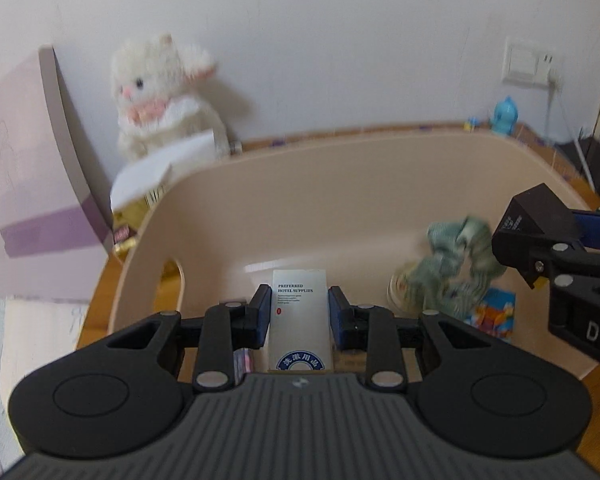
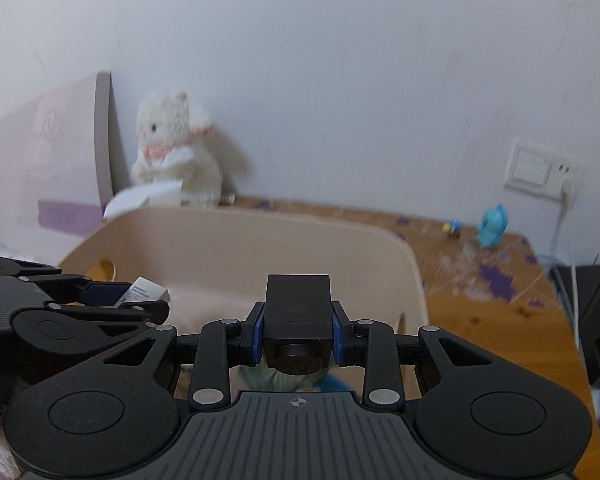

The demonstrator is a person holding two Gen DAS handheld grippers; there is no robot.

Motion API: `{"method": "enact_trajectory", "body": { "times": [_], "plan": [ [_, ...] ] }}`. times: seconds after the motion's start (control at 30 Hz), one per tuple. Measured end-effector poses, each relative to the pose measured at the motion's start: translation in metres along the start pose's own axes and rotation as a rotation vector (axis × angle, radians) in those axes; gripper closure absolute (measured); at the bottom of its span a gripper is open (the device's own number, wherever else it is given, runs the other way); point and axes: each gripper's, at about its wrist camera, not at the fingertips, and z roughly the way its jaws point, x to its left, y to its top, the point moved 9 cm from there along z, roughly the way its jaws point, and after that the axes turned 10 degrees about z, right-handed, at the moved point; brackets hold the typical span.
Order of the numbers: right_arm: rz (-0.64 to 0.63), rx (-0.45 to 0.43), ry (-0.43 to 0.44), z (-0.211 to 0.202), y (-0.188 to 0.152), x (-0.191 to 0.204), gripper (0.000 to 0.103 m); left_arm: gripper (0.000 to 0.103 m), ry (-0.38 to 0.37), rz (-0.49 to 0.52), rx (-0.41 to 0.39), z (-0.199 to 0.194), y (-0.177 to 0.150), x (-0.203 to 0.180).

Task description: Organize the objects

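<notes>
My left gripper is shut on a small white hotel-supplies box and holds it over the beige plastic bin. My right gripper is shut on a black box with a round cap, over the bin's right side. In the left wrist view the black box and right gripper come in from the right. The white box shows at the left of the right wrist view. A green scrunchie and a colourful packet lie inside the bin.
A white plush toy leans on the wall behind the bin, with white paper and a gold packet below it. A pink-purple box stands left. A blue figurine and wall socket are at the right on the wooden table.
</notes>
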Motion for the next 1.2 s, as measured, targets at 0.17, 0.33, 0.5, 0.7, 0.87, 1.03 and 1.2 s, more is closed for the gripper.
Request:
{"method": "enact_trajectory", "body": {
  "times": [0.17,0.33,0.5,0.7,0.87,1.03,1.2],
  "plan": [
    [-0.009,0.093,-0.018,0.013,-0.013,0.000,0.074,0.069,-0.008,-0.020,0.062,0.002,-0.003,0.003],
    [-0.019,0.063,-0.022,0.002,-0.010,-0.002,0.045,0.026,0.016,-0.033,0.023,-0.015,0.000,0.008],
    [-0.028,0.011,-0.042,-0.021,-0.001,-0.009,0.014,0.022,0.015,-0.068,-0.019,-0.036,0.002,0.018],
    [-0.031,-0.022,-0.025,-0.048,0.003,-0.007,0.000,0.020,0.045,-0.082,-0.052,-0.063,-0.003,0.026],
    [-0.039,-0.026,-0.017,-0.065,-0.003,-0.004,0.000,0.019,0.055,-0.086,-0.088,-0.089,-0.017,0.026],
    [-0.014,-0.057,-0.001,-0.092,-0.015,-0.005,0.000,0.018,0.067,-0.089,-0.111,-0.113,-0.032,0.027],
    [-0.030,-0.088,-0.002,-0.119,-0.032,-0.003,0.000,0.018,0.056,-0.080,-0.140,-0.136,-0.050,0.022]
  ]
}}
